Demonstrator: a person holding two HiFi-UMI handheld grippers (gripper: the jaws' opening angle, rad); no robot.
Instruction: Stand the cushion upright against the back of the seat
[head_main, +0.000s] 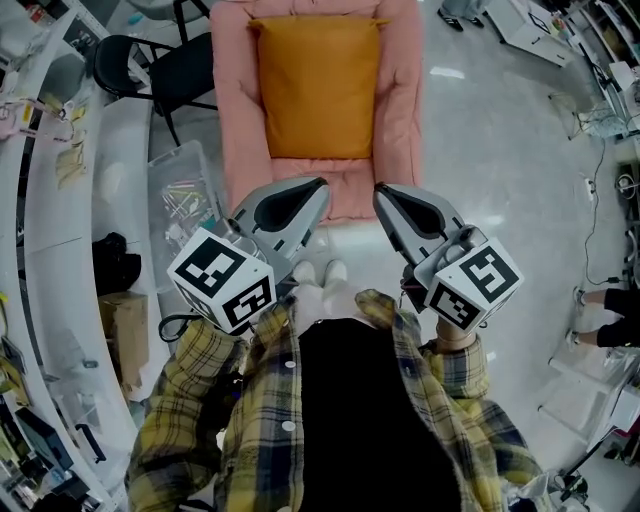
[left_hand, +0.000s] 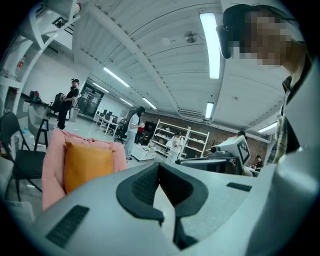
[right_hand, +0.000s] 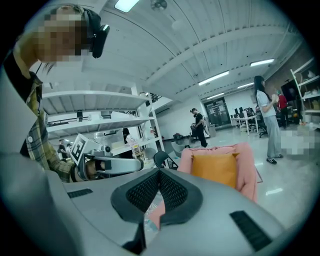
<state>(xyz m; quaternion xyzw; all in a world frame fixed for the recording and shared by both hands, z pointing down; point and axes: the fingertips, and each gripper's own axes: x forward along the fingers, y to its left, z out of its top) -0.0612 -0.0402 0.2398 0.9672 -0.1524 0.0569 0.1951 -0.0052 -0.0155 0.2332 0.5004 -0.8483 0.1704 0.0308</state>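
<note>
Two grey hand-held grippers shut, empty: left gripper (head_main: 318, 186), right gripper (head_main: 380, 190), well apart from soft pink padded seat (head_main: 398, 120). Upright vs seat back: square orange fabric cushion (head_main: 318, 90). Risk: fwd slump, nothing propping it.

**Tally, kind by kind**

One orange cushion (head_main: 318, 88) and one pink seat (head_main: 398, 110), both at twelve o'clock. Two grippers: left gripper (head_main: 318, 190), right gripper (head_main: 382, 195). One black chair (head_main: 130, 62) at eleven o'clock. One clear bin (head_main: 185, 195) at ten o'clock.
</note>
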